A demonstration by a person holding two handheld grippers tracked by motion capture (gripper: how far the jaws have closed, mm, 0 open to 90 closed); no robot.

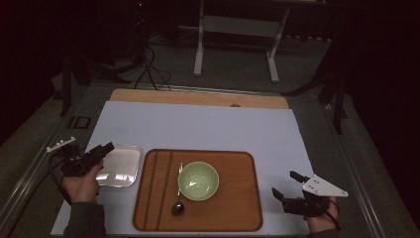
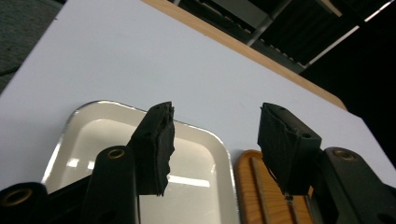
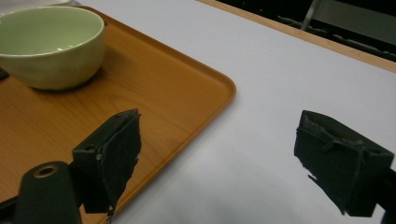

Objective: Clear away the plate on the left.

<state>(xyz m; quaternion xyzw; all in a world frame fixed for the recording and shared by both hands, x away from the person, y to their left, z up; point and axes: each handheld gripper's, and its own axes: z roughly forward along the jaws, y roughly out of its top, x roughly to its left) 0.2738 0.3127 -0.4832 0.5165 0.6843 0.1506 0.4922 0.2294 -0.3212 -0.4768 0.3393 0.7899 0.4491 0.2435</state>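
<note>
Black pads of the left claw [image 2: 212, 144] are standing nearest the lens in the left gripper view, released and gaping with nothing between them, and they are hanging over the near right corner of the white tray [image 2: 70, 135], its rim sitting just below and behind the left-hand pad. Seen from above, the left claw [image 1: 101, 151] is hovering at the left edge of that white tray [image 1: 126, 171], which is lying on the counter [image 1: 208, 124] just to the claw's right. Judging by this, the step in hand is taking hold of the tray, and doing it well is probably meaning lowering one pad inside the raised rim and one outside, squarely on a straight stretch and not on the rounded corner, before clenching; a shallow glossy rim is likely slipping under a skewed pinch. Further right, the wooden tray [image 1: 233, 208] is carrying a green bowl [image 1: 198, 181] with a spoon [image 1: 178, 203] lying just to its left, so any lift is needing to stay clear of that tray's edge. At the far right, the right claw [image 1: 292, 186] is waiting released beside the wooden tray, holding nothing.
</note>
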